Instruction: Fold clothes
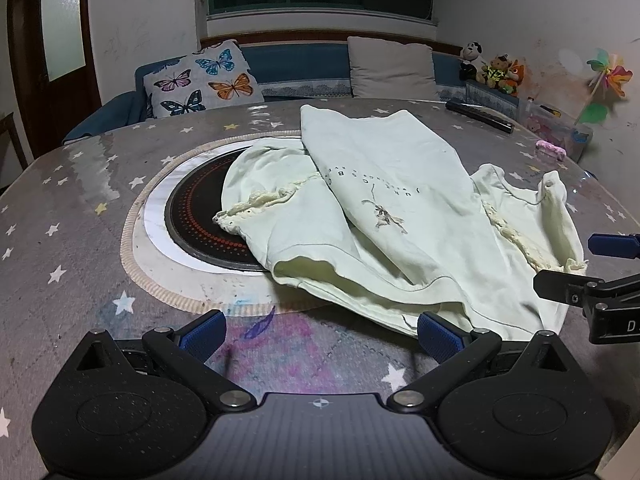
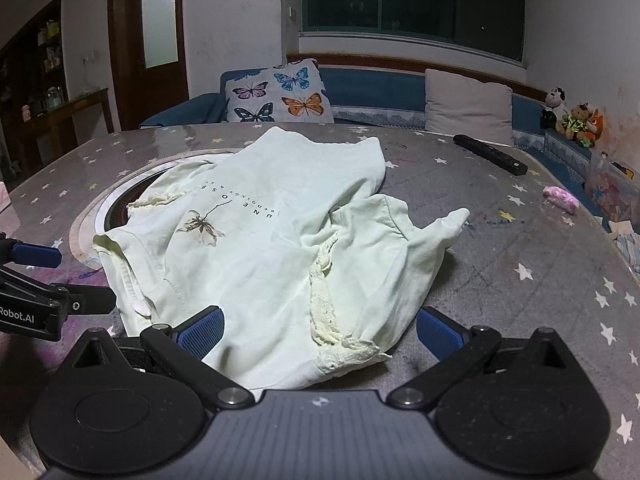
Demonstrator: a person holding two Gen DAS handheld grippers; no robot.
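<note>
A pale green T-shirt [image 1: 384,208] with a flower print and lace-trimmed sleeves lies crumpled on the star-patterned table [image 1: 72,208]. It also shows in the right wrist view [image 2: 256,240]. My left gripper [image 1: 320,334] is open and empty, low over the table at the shirt's near left edge; its right finger [image 1: 438,336] is beside the hem. My right gripper [image 2: 318,330] is open, its fingers either side of the shirt's near lace sleeve. Each gripper shows at the edge of the other's view: the right one [image 1: 592,268], the left one [image 2: 48,280].
A round black hotplate [image 1: 200,216] set in the table lies partly under the shirt. A black remote [image 2: 490,154] and a pink object [image 2: 562,198] lie at the far right. A sofa with a butterfly cushion [image 1: 200,78] and soft toys [image 1: 492,70] is behind the table.
</note>
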